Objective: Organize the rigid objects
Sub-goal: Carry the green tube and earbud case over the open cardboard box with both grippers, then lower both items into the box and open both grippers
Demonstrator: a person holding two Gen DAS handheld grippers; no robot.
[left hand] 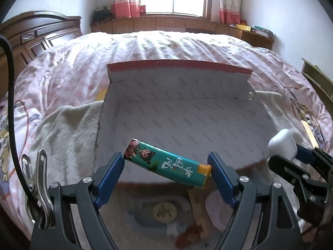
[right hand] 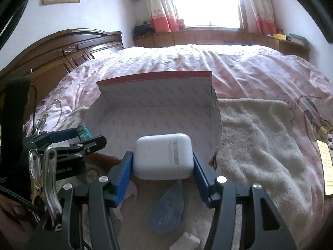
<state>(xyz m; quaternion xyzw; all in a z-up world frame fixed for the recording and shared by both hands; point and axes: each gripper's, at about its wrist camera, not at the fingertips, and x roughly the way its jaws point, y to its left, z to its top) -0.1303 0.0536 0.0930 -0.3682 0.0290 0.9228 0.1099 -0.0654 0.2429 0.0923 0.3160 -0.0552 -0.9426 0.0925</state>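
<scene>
Lighter (left hand: 166,163) clamped in left jaws, earbud case (right hand: 162,156) in right, above box (left hand: 181,112).

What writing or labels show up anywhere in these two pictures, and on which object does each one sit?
"中国风" in white brush characters, seen upside down, on the teal lighter held by the left gripper.
Fine grey print on the white earbud case in the right gripper: too small to read.
Repeated grey marks lining the open box: too blurred to read.
Yellow tag on the bedspread: print unreadable.
</scene>
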